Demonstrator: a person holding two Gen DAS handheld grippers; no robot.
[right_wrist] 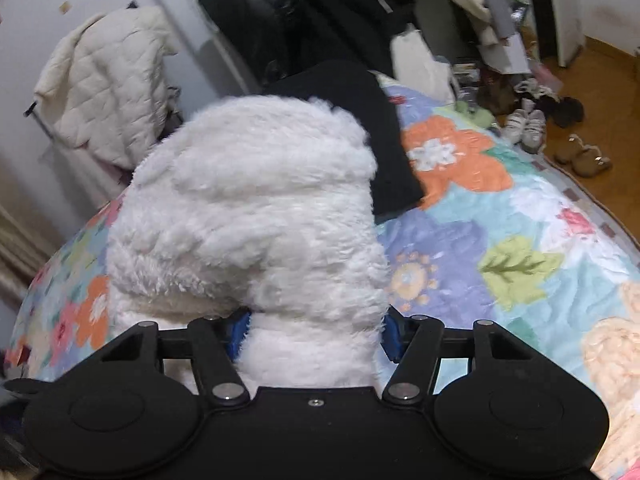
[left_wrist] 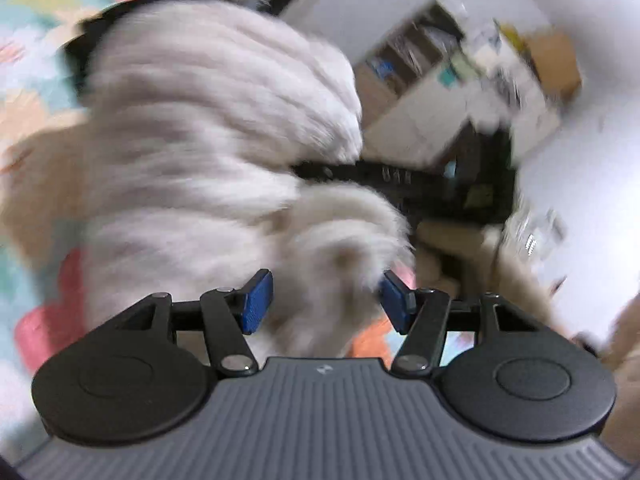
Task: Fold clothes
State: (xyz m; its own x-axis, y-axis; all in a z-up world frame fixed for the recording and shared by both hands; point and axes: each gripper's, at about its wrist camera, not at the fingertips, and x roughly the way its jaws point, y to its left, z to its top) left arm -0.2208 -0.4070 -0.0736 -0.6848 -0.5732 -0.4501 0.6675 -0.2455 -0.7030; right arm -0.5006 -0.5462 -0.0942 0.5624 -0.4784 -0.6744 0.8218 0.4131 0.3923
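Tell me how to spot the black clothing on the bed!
Find the flowery bedspread covering the bed. Behind the fluffy white garment lies the black garment, flat on the quilt beside an orange flower. It is the only smooth, dark thing there.

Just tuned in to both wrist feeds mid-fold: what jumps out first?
A big fluffy white fleece garment fills the middle of both views, bunched between the blue pads of the right gripper. The left gripper has its jaws spread with the same fleece between them, and that view is motion-blurred. Underneath lies a bright floral quilt, with a black folded garment resting on it behind the fleece.
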